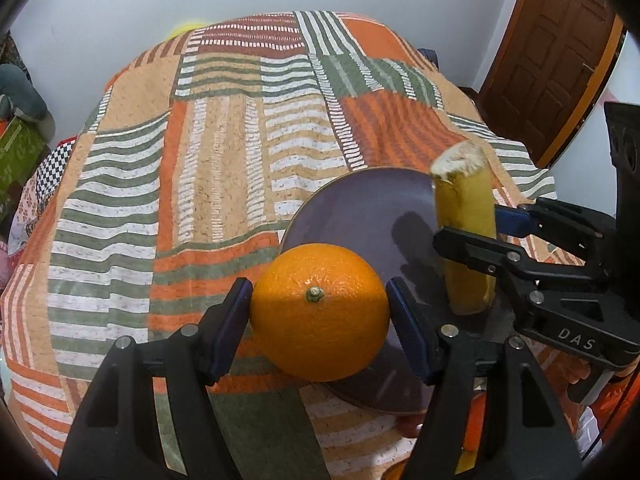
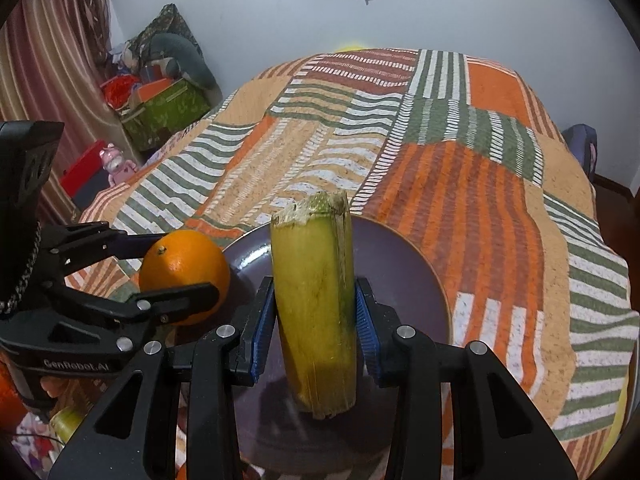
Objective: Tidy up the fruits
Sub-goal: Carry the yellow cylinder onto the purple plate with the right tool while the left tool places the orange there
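Two fruits are being held over a plate.

An orange is being gripped by the left gripper at the near rim of the purple plate; a banana piece is being clamped upright by the right gripper above the plate's middle, probably for setting down, on the patterned bedspread.

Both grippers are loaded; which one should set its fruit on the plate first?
Probably right: the yellow stalk piece in the right gripper is over the plate, while the orange in the left gripper sits over its near rim.
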